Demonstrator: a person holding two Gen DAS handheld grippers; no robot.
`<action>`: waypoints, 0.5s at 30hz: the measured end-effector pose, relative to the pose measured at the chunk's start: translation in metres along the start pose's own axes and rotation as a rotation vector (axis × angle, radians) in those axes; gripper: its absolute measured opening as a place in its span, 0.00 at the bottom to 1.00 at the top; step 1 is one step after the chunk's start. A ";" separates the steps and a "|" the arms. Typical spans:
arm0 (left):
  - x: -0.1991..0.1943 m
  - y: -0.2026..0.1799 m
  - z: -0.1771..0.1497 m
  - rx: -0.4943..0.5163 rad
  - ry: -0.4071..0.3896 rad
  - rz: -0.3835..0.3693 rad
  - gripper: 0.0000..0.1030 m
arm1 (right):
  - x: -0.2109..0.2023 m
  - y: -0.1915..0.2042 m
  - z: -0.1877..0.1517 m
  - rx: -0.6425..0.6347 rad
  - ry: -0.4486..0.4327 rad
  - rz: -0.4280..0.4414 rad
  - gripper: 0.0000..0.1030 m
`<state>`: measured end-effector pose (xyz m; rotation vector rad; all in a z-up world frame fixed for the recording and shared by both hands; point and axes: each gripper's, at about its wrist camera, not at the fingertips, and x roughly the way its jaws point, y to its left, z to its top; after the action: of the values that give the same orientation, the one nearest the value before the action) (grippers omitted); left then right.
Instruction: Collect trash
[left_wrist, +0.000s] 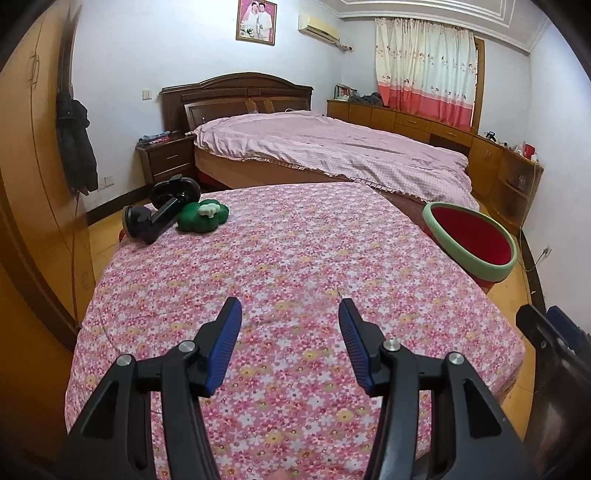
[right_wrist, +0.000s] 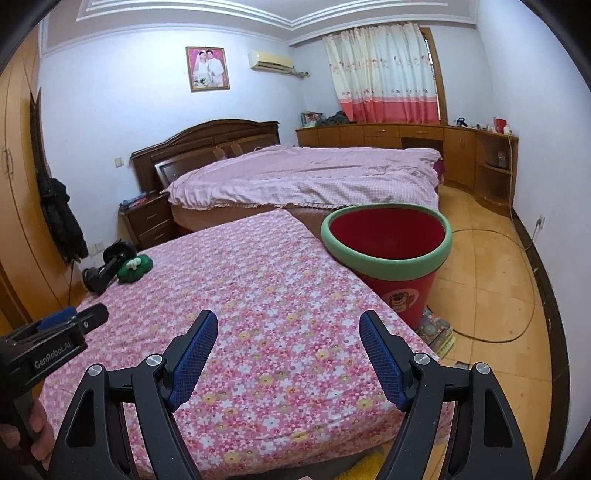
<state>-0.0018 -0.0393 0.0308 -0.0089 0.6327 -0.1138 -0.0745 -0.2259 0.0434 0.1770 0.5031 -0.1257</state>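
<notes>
A red trash bin with a green rim (right_wrist: 388, 254) stands on the floor at the right side of the floral-covered table (right_wrist: 258, 314); it also shows in the left wrist view (left_wrist: 471, 242). Its inside looks empty. A green plush toy (left_wrist: 202, 216) and a black dumbbell-like object (left_wrist: 162, 208) lie at the table's far left corner; both show in the right wrist view, the toy (right_wrist: 135, 267) beside the black object (right_wrist: 107, 267). My left gripper (left_wrist: 290, 308) is open and empty above the table's near part. My right gripper (right_wrist: 288, 321) is open and empty, beside it.
A bed with a pink quilt (left_wrist: 332, 147) stands behind the table. A nightstand (left_wrist: 168, 158) is at its left, a wardrobe (left_wrist: 33, 166) along the left wall, low cabinets (right_wrist: 406, 138) under the curtain. A cable (right_wrist: 517, 280) loops on the floor near the bin.
</notes>
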 end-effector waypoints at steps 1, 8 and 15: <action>-0.001 -0.001 -0.001 -0.001 -0.001 0.001 0.53 | 0.000 0.000 0.000 0.002 -0.001 -0.001 0.78; 0.002 -0.005 -0.006 0.005 -0.004 0.009 0.53 | 0.002 -0.003 -0.004 0.004 0.009 0.002 0.78; 0.006 -0.006 -0.009 0.008 0.007 0.020 0.53 | 0.007 -0.005 -0.006 0.011 0.027 0.006 0.78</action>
<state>-0.0029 -0.0459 0.0206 0.0053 0.6393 -0.0968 -0.0724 -0.2306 0.0346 0.1911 0.5291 -0.1208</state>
